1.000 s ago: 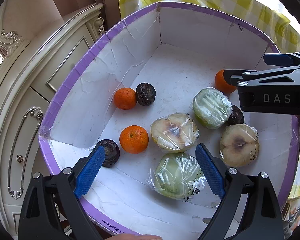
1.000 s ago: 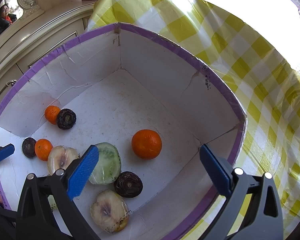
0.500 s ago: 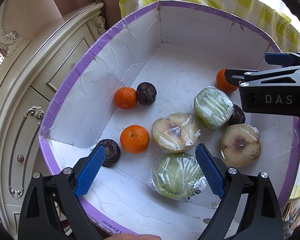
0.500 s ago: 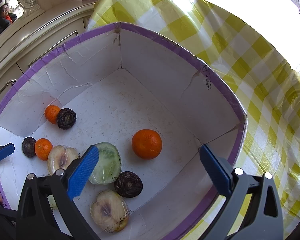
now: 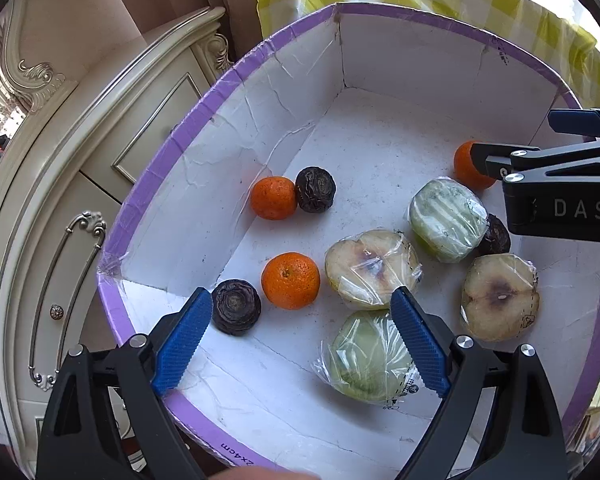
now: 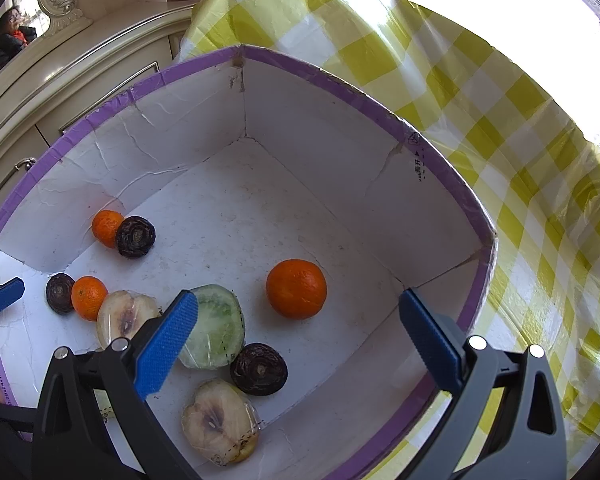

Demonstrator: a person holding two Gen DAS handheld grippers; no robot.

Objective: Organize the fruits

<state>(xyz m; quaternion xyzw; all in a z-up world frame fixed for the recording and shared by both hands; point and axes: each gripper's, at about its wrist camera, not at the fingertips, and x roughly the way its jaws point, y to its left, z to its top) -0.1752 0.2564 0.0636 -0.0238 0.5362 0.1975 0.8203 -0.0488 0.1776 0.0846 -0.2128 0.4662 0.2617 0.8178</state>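
A white box with a purple rim holds loose fruit. Three oranges, three dark wrinkled fruits, two wrapped pale apple halves and two wrapped green halves lie on its floor. My left gripper is open and empty, above the near orange and the lower green half. My right gripper is open and empty, above the right-hand orange; it also shows in the left wrist view.
The box sits on a yellow-and-white checked tablecloth. A cream carved cabinet stands close against the box's left side. A person stands far off at the upper left.
Both grippers stay open and almost still. The right gripper has drifted slightly right in the left wrist view. No fruit has moved.
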